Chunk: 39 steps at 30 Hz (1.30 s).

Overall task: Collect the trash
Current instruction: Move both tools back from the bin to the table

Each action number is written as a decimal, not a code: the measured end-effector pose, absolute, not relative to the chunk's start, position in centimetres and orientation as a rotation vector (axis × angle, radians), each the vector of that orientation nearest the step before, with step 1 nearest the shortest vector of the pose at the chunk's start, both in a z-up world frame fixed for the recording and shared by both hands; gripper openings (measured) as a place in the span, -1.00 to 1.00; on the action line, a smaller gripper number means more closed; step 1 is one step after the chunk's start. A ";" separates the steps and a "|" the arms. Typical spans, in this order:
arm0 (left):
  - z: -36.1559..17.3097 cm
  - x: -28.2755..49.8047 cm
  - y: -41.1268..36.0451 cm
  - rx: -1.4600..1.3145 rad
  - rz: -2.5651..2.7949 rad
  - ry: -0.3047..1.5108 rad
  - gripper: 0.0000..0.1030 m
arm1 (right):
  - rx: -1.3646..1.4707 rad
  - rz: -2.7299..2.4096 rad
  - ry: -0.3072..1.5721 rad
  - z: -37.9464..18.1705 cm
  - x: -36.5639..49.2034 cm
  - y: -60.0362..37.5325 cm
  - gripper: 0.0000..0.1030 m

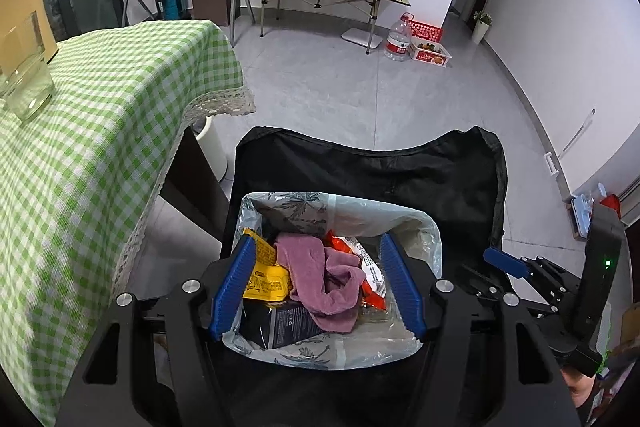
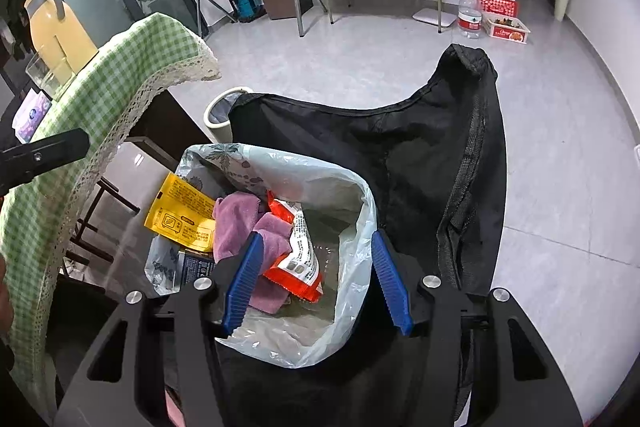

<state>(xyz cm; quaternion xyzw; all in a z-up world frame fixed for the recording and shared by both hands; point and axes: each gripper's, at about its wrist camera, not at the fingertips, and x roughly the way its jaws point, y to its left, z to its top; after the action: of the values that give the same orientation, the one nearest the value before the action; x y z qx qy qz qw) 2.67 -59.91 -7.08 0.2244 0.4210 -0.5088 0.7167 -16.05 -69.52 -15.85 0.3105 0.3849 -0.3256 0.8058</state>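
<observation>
Hovering over the plastic-lined trash bin, the left gripper has its jaws spread, nothing pinched. Between them lie a dark box, pink cloth, yellow wrapper and red packet. Beyond, the right gripper likewise gapes empty.

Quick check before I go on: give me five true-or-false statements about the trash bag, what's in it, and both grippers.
1. The trash bag holds a pink cloth. True.
2. The left gripper is clamped on the cloth. False: its jaws are open, nothing gripped.
3. A yellow packet lies in the bag. True.
4. The glass stands on the floor. False: it stands on the green checked tablecloth.
5. The right gripper holds the red wrapper. False: it is open above it.
</observation>
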 end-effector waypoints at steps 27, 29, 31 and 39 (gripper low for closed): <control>4.1 5.4 -45.8 0.229 -1.093 0.599 0.83 | 0.341 -0.682 0.682 -2.8 -8.8 -63.1 0.47; 5.3 6.1 -43.7 0.200 -1.055 0.563 0.85 | 0.298 -0.663 0.653 -1.2 -7.5 -61.5 0.49; 6.4 6.8 -41.3 0.175 -1.021 0.529 0.85 | 0.268 -0.641 0.633 -0.1 -6.2 -60.1 0.49; 9.3 9.4 -33.0 0.162 -0.871 0.464 0.85 | 0.171 -0.516 0.568 3.7 -0.1 -53.8 0.50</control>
<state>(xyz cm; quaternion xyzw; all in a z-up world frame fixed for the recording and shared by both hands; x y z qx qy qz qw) 9.38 -32.98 9.34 0.0778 0.2224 -0.4178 0.8775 -0.14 -53.85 3.68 0.0833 0.2768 -0.2515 0.9237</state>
